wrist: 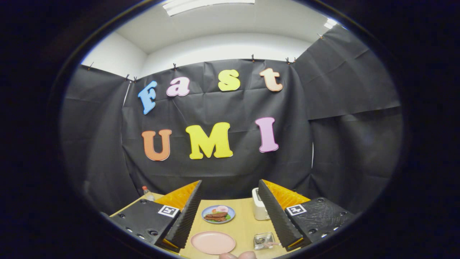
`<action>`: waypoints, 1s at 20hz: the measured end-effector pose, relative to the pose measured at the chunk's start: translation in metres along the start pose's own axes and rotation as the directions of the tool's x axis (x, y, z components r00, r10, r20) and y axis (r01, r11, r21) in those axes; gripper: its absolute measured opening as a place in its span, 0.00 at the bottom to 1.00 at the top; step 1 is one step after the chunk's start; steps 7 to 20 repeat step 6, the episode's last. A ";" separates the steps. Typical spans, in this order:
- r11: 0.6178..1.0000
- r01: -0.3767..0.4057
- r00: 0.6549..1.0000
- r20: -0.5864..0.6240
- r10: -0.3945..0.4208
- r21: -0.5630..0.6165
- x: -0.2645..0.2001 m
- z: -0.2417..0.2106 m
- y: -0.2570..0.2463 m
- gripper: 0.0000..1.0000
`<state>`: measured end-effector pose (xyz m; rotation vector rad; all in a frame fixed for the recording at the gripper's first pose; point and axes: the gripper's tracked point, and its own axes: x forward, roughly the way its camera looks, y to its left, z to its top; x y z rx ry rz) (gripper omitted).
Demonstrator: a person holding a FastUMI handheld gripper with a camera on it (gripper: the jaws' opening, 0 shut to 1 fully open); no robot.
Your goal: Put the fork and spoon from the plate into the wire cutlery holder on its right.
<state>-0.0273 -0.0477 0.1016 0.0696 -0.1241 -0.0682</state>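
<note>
Cutlery sat in the wire cutlery holder [263, 240], at least one pale handle poking out of it toward the right finger — whether fork or spoon, too small to tell. That holder stood on the tabletop [244, 225], just inside the right finger of the hand-held gripper [230, 212]. To its left lay the pink plate [213, 242], bare on top, nearer the left finger, with a strip of wood between plate and holder.

The hand-held gripper hung high over it all, fingers spread wide apart and gripping nothing, both plate and holder showing in the gap between them.

Further out, beyond the pink plate, a blue plate [218, 214] carried brown food pieces, a bit of green and something pale and round. To its right a white toaster [259, 208] stood against the right finger's inner edge. Off past the left finger, a clear bottle with a red cap [147, 193] stood at the tabletop's far corner. Fingertips [237, 255] of a person showed just in front of the pink plate.
</note>
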 end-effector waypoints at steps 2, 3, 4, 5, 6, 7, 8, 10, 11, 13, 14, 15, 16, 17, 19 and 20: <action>1.000 0.000 1.000 -0.018 0.000 0.003 0.002 -0.010 0.000 0.93; 1.000 0.003 1.000 -0.021 -0.003 0.000 0.001 -0.012 0.000 0.93; 1.000 0.003 1.000 -0.018 -0.003 -0.007 0.002 -0.014 0.001 0.93; 1.000 0.004 1.000 -0.011 -0.005 -0.019 0.001 -0.014 0.001 0.94; 0.999 0.007 1.000 -0.004 -0.007 -0.031 0.000 -0.015 0.001 0.94; 0.999 0.007 1.000 -0.004 -0.007 -0.031 0.000 -0.015 0.001 0.94; 0.999 0.007 1.000 -0.004 -0.007 -0.031 0.000 -0.015 0.001 0.94; 0.999 0.007 1.000 -0.004 -0.007 -0.031 0.000 -0.015 0.001 0.94; 0.999 0.007 1.000 -0.004 -0.007 -0.031 0.000 -0.015 0.001 0.94; 0.999 0.007 1.000 -0.004 -0.007 -0.031 0.000 -0.015 0.001 0.94; 0.999 0.007 1.000 -0.004 -0.007 -0.031 0.000 -0.015 0.001 0.94; 0.999 0.007 1.000 -0.004 -0.007 -0.031 0.000 -0.015 0.001 0.94; 0.999 0.007 1.000 -0.004 -0.007 -0.031 0.000 -0.015 0.001 0.94; 0.999 0.007 1.000 -0.004 -0.007 -0.031 0.000 -0.015 0.001 0.94; 0.999 0.007 1.000 -0.004 -0.007 -0.031 0.000 -0.015 0.001 0.94; 0.999 0.007 1.000 -0.004 -0.007 -0.031 0.000 -0.015 0.001 0.94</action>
